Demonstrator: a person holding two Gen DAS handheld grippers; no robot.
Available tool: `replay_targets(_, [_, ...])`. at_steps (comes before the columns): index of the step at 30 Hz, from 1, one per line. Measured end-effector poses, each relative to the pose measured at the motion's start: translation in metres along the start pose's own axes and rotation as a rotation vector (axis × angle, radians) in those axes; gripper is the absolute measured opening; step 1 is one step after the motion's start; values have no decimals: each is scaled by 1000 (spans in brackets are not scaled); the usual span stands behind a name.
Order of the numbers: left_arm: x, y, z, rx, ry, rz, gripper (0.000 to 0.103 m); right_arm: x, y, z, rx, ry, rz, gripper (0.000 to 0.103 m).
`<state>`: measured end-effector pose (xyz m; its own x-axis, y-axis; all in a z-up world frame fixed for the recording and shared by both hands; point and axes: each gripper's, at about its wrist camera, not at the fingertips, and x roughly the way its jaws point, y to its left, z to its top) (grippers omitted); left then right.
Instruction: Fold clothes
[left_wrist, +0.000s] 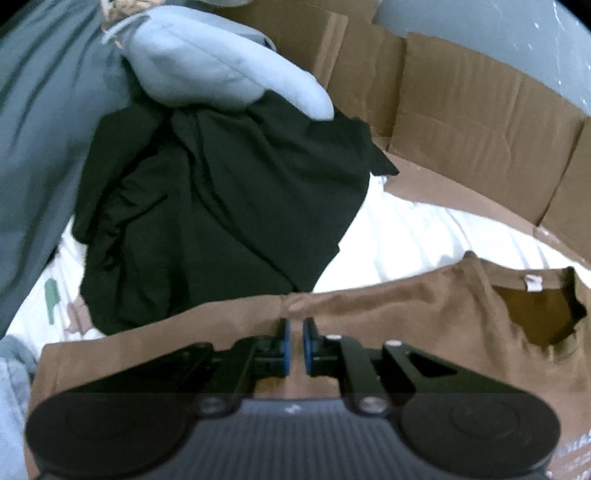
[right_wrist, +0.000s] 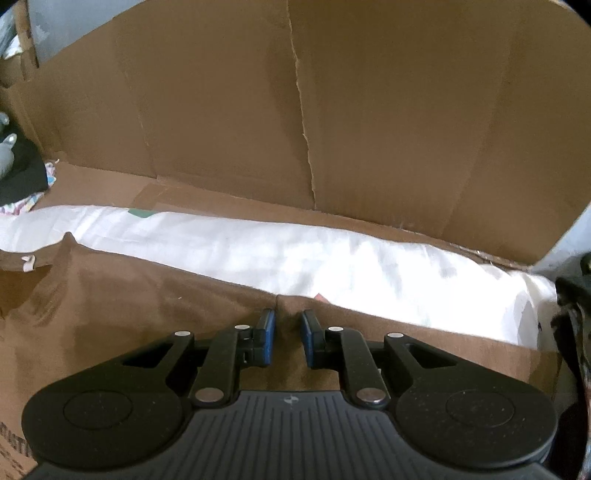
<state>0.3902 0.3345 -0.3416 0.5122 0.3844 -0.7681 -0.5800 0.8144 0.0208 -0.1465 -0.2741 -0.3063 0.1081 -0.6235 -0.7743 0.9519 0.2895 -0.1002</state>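
– Starting at the left gripper (left_wrist: 295, 332), how are its jaws set?
– They are drawn nearly together, and a small pucker of the brown shirt (left_wrist: 388, 314) is pinched at the tips, so cloth is judged to be held there.
– And the right gripper (right_wrist: 287, 325)?
– Its pads are set a little wider over the same shirt's (right_wrist: 129, 295) far edge, where a seam runs in between them. Whether cloth is gripped or only lain over cannot be told.
– Why would both be placed on that edge?
– The shirt is spread flat on the white sheet (right_wrist: 295, 258), with the collar label (left_wrist: 532, 284) lying between the two tools. With one tool at each shoulder, the edge can be kept straight and level, which a clean fold calls for.
– How far along is the fold taken to be?
– It is not settled. The same hold would suit an edge being taken up to be carried over, or one being laid out flat and let go.
– What is kept further out?
– A crumpled black garment (left_wrist: 221, 203) is heaped beyond the left gripper, with a pale blue one (left_wrist: 207, 62) on top, both off the shirt. Cardboard walls (right_wrist: 369, 110) are stood behind the sheet, so the work is fenced in at the back and the middle is left free for folding
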Motion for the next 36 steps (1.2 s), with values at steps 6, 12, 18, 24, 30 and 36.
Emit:
replay_targets(6, [16, 3, 5, -7, 10, 42, 10, -3, 15, -2, -43, -2, 8, 22])
replay_targets(12, [41, 17, 5, -10, 50, 28, 10, 9, 15, -4, -45, 21, 0, 21])
replay_targets(18, [31, 25, 19, 49, 99, -16, 11, 9, 11, 3, -34, 30, 15, 21])
replay_targets(24, [0, 49, 40, 39, 90, -7, 19, -14, 10, 5, -53, 12, 42, 22])
replay_targets(30, [-33, 82, 41, 49, 107, 42, 19, -45, 7, 6, -58, 1, 86, 23])
replay_targets(36, [-58, 107, 36, 44, 134, 65, 20, -75, 10, 4, -83, 12, 88, 23])
